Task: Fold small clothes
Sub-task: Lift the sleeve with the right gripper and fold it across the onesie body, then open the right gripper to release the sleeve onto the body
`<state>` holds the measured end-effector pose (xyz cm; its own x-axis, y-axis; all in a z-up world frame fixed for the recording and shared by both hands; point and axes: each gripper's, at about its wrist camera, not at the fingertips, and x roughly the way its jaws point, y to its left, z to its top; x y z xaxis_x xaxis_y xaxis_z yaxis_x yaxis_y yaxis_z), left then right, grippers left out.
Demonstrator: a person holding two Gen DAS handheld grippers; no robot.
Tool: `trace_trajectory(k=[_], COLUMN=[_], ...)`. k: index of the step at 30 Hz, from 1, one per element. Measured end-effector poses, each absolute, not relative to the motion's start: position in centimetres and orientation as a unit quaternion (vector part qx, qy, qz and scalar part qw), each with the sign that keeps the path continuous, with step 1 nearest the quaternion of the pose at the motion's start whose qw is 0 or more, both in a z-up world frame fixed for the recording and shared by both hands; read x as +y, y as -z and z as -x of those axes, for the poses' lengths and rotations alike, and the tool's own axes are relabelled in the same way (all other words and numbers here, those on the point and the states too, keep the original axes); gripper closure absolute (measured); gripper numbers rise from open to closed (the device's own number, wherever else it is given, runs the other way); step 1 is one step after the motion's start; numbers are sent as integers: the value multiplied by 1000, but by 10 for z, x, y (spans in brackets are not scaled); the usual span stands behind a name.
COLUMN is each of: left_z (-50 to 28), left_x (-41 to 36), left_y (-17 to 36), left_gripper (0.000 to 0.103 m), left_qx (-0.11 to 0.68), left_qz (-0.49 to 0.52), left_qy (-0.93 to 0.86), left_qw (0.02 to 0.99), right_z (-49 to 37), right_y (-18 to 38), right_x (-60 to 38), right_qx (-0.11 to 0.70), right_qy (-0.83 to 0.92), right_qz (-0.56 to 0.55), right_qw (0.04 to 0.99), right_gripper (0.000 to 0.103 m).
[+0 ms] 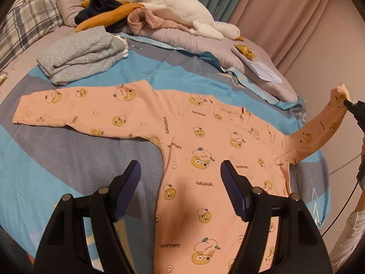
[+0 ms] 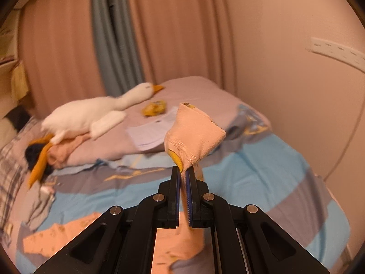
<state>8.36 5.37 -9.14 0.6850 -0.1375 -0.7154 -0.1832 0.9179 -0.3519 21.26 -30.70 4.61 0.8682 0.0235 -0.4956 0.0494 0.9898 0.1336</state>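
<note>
A small peach long-sleeved shirt (image 1: 205, 141) with yellow cartoon prints lies spread flat on the bed, its left sleeve (image 1: 68, 109) stretched out to the left. My left gripper (image 1: 180, 171) is open and empty, hovering over the shirt's lower body near its left edge. My right gripper (image 2: 184, 171) is shut on the cuff of the right sleeve (image 2: 194, 132) and holds it lifted above the bed. In the left wrist view the right gripper (image 1: 349, 105) shows at the far right, pinching that raised sleeve (image 1: 324, 125).
A folded grey garment (image 1: 82, 57) lies at the back left. A pile of clothes (image 1: 109, 13), a white plush goose (image 1: 178, 6), papers (image 1: 264, 68) and a lilac duvet (image 1: 205, 43) lie behind. A wall (image 2: 296, 91) and curtains (image 2: 159, 27) stand close on the right.
</note>
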Motion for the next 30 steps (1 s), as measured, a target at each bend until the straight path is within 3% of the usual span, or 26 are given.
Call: trace_trajectory(k=[12, 30], left_z=[-77, -82], left_x=[70, 80], left_y=[90, 108], left_gripper=[31, 31], left_qx=[385, 402], left_qz=[217, 223], left_qy=[-29, -40], left_qw=[897, 887], right_z=[-215, -217], right_y=[-18, 111], right_x=[-203, -107], right_qx=[303, 446], right_qy=[-103, -191], right_qz=[-19, 41], right_qw=[947, 873], right_gripper=[97, 96])
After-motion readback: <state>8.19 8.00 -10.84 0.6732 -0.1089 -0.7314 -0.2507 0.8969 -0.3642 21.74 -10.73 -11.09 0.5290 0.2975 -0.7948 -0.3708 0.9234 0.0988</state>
